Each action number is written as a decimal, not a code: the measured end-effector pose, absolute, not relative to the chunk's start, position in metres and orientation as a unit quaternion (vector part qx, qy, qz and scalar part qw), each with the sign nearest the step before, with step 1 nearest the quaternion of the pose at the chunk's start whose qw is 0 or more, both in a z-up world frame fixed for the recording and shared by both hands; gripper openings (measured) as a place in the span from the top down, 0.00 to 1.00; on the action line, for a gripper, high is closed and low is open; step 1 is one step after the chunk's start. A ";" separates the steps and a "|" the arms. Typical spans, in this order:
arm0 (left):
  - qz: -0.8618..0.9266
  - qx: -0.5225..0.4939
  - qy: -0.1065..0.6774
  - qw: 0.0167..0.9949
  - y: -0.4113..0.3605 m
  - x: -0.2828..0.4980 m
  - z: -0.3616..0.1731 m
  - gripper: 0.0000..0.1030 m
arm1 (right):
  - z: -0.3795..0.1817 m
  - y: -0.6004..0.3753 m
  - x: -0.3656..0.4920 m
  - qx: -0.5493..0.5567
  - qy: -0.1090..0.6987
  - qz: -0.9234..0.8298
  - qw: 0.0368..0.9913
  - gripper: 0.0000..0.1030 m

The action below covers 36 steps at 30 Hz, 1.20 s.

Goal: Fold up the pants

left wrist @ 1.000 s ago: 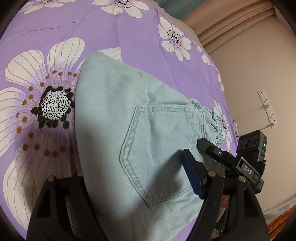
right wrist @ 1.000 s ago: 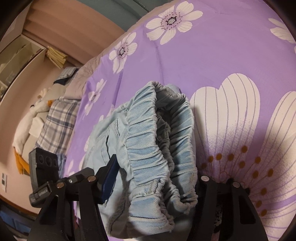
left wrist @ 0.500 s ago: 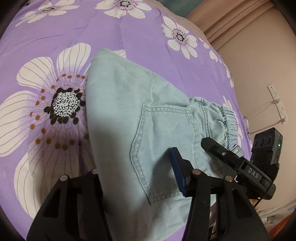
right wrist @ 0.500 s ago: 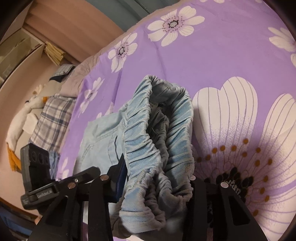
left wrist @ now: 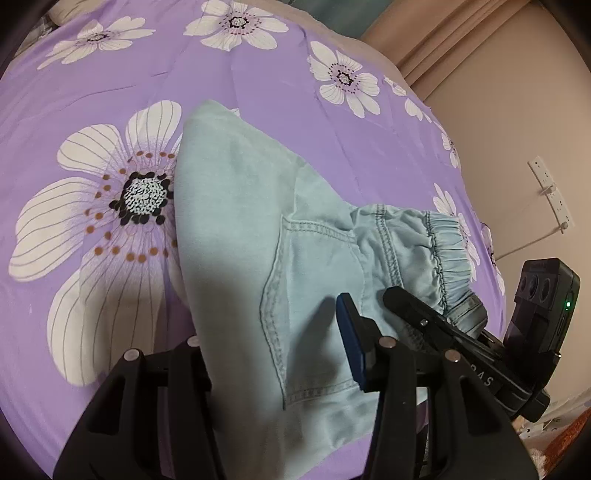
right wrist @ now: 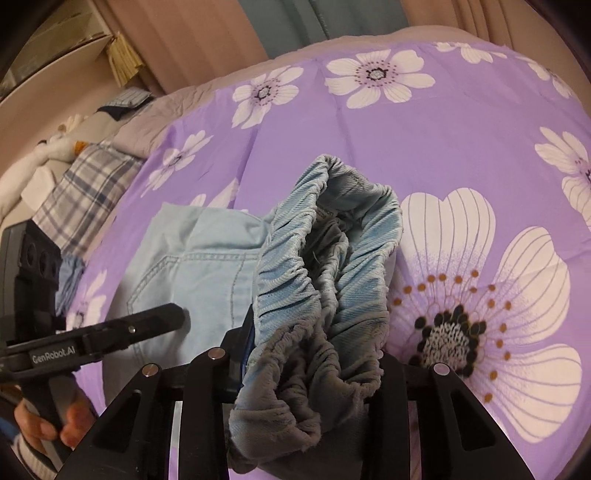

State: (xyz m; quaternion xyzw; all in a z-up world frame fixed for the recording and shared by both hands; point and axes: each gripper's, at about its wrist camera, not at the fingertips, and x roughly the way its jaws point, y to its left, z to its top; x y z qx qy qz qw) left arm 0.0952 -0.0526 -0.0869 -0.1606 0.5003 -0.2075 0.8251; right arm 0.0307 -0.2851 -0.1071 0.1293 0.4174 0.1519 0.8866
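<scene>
Light blue denim pants (left wrist: 236, 221) lie folded on a purple flowered bedsheet (left wrist: 92, 96), back pocket (left wrist: 314, 280) up. My left gripper (left wrist: 269, 325) has the near edge of the pants humped up between its fingers, jaws closing on the cloth. In the right wrist view the gathered elastic waistband (right wrist: 332, 266) is bunched and raised between the fingers of my right gripper (right wrist: 314, 343), whose jaws are also closing on it. A finger of the right gripper (left wrist: 417, 314) shows by the waistband (left wrist: 447, 254) in the left wrist view. A hand (right wrist: 70, 421) holds the left gripper's handle.
The bedsheet (right wrist: 443, 129) spreads wide beyond the pants. A plaid cloth (right wrist: 85, 188) and piled bedding (right wrist: 44, 155) lie at the bed's far left. A wall with sockets (left wrist: 550, 195) and a cable runs along the right side. Curtains (right wrist: 295, 22) hang behind.
Both pairs of jaws have narrowed onto the cloth. Both grippers have risen, so more of the bed shows. The waistband now stands up off the sheet, and the right gripper has rolled.
</scene>
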 end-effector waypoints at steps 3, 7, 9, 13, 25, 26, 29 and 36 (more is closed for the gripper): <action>-0.206 -0.153 0.497 0.829 -0.053 0.085 -0.083 0.54 | -0.104 -0.280 0.024 0.119 0.414 0.153 0.889 0.65; -0.205 -0.151 0.492 0.833 -0.050 0.069 -0.076 0.54 | -0.098 -0.271 0.011 0.103 0.404 0.156 0.895 0.65; -0.205 -0.149 0.488 0.835 -0.048 0.061 -0.072 0.54 | -0.094 -0.267 0.003 0.092 0.397 0.158 0.899 0.65; -0.205 -0.142 0.477 0.843 -0.042 0.042 -0.061 0.54 | -0.086 -0.262 -0.010 0.080 0.387 0.169 0.903 0.65; -0.206 -0.133 0.429 0.869 -0.024 0.005 -0.026 0.56 | -0.063 -0.251 -0.035 0.061 0.343 0.205 0.915 0.65; -0.206 -0.133 0.426 0.871 -0.023 0.004 -0.024 0.58 | -0.061 -0.250 -0.036 0.060 0.339 0.207 0.916 0.65; -0.208 -0.139 0.415 0.875 -0.016 -0.003 -0.017 0.60 | -0.054 -0.248 -0.041 0.052 0.324 0.211 0.921 0.65; -0.210 -0.145 0.386 0.886 -0.010 -0.017 0.000 0.61 | -0.038 -0.245 -0.053 0.039 0.292 0.219 0.930 0.65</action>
